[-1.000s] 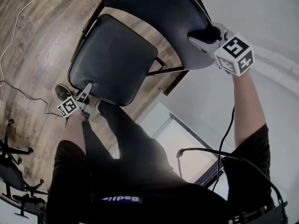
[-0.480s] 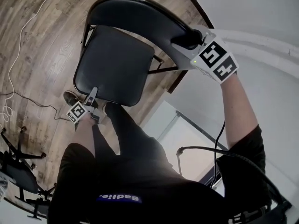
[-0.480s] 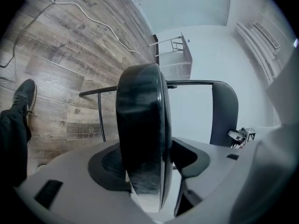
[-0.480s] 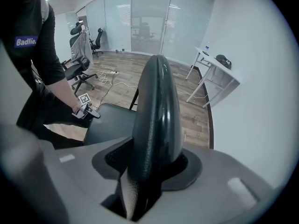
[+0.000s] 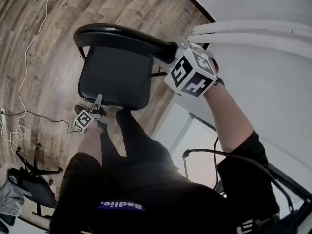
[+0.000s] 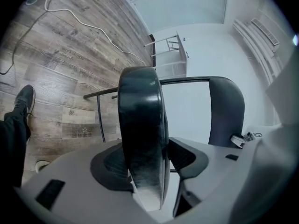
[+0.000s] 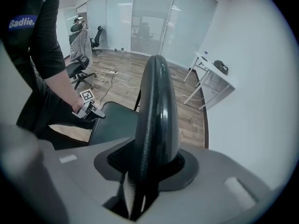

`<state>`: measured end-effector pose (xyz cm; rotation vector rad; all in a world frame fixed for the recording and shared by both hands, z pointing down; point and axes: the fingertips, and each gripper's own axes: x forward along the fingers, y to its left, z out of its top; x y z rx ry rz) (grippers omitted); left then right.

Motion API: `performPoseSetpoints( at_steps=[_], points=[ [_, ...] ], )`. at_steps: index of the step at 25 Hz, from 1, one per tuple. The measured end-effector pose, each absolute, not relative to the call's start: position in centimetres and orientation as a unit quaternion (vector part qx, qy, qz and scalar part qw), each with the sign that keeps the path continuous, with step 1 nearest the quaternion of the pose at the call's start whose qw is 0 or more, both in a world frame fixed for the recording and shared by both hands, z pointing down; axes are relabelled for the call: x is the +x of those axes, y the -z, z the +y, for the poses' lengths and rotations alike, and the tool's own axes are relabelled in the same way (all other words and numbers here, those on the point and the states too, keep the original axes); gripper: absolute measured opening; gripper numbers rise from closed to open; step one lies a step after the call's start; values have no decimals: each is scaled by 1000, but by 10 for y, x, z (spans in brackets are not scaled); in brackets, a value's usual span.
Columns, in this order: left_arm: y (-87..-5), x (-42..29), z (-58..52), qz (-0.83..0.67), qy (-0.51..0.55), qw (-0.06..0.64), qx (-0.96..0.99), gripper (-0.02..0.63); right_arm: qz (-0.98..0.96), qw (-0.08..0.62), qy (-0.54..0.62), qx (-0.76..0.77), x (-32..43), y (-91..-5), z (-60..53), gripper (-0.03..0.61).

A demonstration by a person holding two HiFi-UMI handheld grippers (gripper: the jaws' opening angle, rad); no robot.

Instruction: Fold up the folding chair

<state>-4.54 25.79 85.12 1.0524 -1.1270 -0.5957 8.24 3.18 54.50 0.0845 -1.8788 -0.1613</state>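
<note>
Locate folding chair (image 5: 122, 65) on wood floor (image 5: 44, 57), still unfolded, with seat (image 5: 112, 82) directly ahead of the standing person's legs (image 5: 136, 135) and one shoe (image 5: 80, 110) just beside seat's near edge. Record left tongs (image 5: 99, 99) at middle of seat's near edge, with jaws wide and closing, padded rim of seat between them, and pads against both its faces as far as the left gripper view shows. Record right tongs (image 5: 168, 55) above seat, on the right end of backrest (image 5: 117, 35), with jaws about half spread and closing, clamped across the backrest's thickness. Read seat as tipped, near edge lifted, yet well apart from backrest, going by the clear gap between the two in the left gripper view. Judge task early: both holds made, fold barely begun. Estimate what is left: swing seat up flat against backrest, bring the legs below seat together, set chair down collapsed. Cannot tell how the legs stand; see only short lengths of leg tubes (image 5: 157, 74) past seat's right side.
</note>
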Motion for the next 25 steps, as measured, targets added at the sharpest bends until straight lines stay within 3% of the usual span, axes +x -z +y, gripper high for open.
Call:
performPoseSetpoints(
  at_steps=[25],
  points=[
    [-686, -33, 117, -537, 335, 615, 470, 230, -815, 570, 99, 30, 82, -481, 109, 67]
  ],
)
